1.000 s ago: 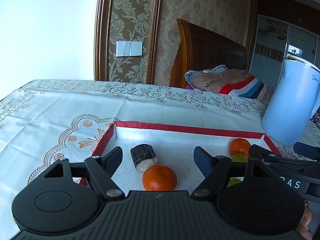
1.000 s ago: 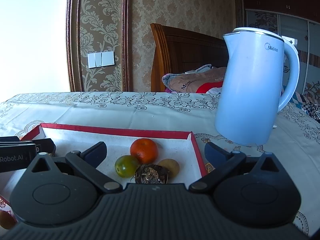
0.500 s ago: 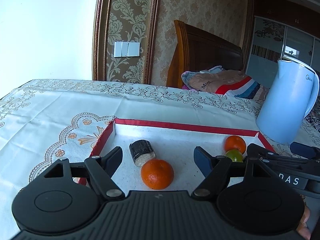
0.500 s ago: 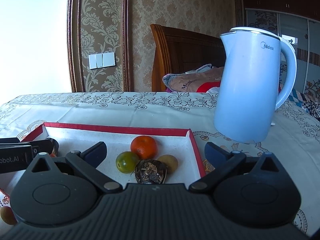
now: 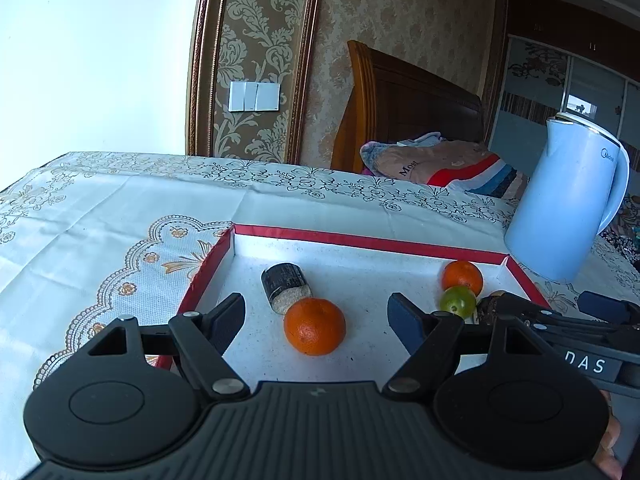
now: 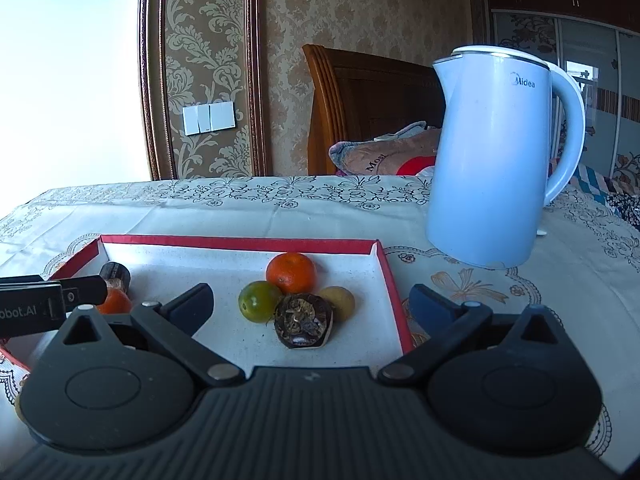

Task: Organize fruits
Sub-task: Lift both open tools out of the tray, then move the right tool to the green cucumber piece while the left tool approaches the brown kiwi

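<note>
Red-rimmed tray point(image 6: 390, 276) w/ 2 oranges point(image 6: 291, 272), 4 other items; both claws point(image 5: 316, 314) point(image 6: 310, 308) wide open, empty.

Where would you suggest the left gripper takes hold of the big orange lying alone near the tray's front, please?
Probably across its widest middle. The big orange is round and sits free on the tray floor, apart from the dark cylinder behind it. The open left gripper already faces it, so come straight in from the near side, one finger on each flank.
</note>
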Tool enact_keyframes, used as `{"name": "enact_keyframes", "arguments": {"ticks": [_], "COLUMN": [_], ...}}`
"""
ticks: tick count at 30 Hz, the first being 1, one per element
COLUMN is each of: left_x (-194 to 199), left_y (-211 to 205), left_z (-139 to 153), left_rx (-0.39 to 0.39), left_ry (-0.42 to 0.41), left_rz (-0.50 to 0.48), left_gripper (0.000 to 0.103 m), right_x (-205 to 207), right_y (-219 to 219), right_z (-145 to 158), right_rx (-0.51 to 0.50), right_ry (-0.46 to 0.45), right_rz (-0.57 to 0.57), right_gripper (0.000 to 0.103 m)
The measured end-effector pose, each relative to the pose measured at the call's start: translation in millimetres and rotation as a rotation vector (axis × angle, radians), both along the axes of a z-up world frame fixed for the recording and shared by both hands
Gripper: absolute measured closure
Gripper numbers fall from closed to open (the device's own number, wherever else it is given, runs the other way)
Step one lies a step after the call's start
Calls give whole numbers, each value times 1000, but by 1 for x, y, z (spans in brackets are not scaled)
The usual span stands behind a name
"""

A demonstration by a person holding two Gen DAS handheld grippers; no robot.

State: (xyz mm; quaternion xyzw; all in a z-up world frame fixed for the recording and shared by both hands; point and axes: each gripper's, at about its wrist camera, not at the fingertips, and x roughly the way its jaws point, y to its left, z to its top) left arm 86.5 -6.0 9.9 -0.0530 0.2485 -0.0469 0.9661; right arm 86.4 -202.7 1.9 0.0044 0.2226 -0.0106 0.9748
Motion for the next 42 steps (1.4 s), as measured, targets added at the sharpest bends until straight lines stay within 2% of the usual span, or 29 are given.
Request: {"name": "enact_keyframes", "arguments": {"ticks": [14,36,42], "left_x": [-34,-78,-86], "left_y": [-3,1,5], "left_z": [-5,-15,-18], "left_rx": [-1,51,62], "left_ry": [3,-8,-13], "left_rz": [-50,-91,-100], "left_gripper": [25,25,25], "right_x": [-34,-77,-81], "right_y": [-13,-17,-23], "right_z": [-3,-16,-16], "right_rx": [76,31,50], "right_ry": [28,56,55], "right_rz": [10,24,17], "right_gripper": [0,0,0]}}
